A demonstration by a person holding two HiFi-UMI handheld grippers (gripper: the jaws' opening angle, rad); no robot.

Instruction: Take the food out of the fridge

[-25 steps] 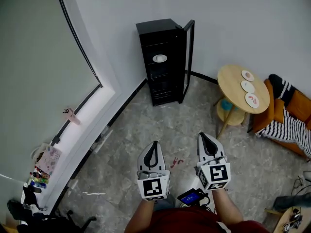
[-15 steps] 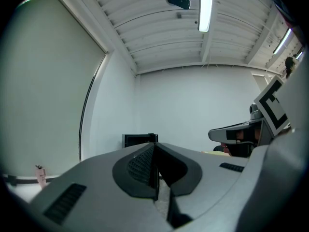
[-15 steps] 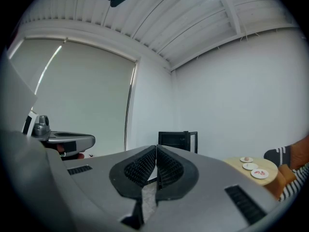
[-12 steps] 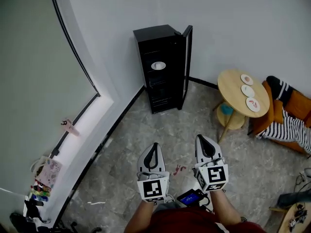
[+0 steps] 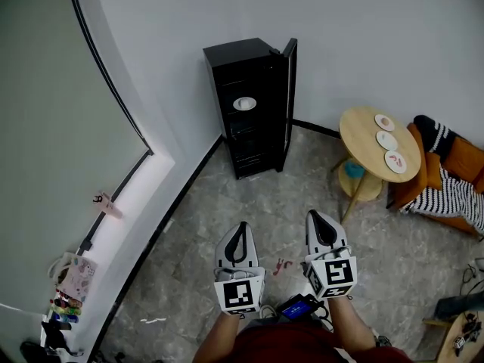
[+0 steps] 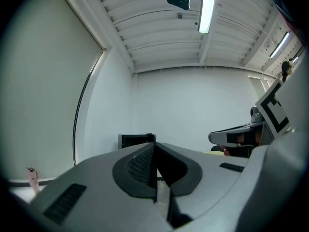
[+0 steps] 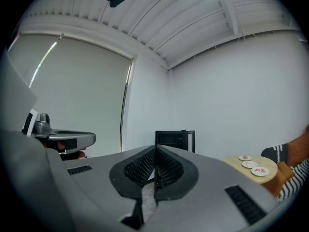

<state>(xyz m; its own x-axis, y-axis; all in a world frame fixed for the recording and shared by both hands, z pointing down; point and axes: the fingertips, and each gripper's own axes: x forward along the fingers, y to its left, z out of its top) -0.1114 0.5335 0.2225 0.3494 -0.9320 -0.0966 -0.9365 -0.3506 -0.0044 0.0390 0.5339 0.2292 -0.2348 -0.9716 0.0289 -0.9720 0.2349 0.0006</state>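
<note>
Looks like a mock living-room corner inside some lab or studio. Bare white walls (image 5: 363,36), a black mini fridge (image 5: 246,127), a round wooden worktop (image 5: 361,138) with plates (image 5: 386,140) and an orange chair (image 5: 465,157), plus a camera (image 6: 179,0) hung from the ribbed ceiling (image 6: 145,28).

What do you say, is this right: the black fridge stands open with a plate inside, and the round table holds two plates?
Not quite. The round table holds three plates, not two; the head view shows them in a row. The black fridge does stand open with a plate inside.
</note>
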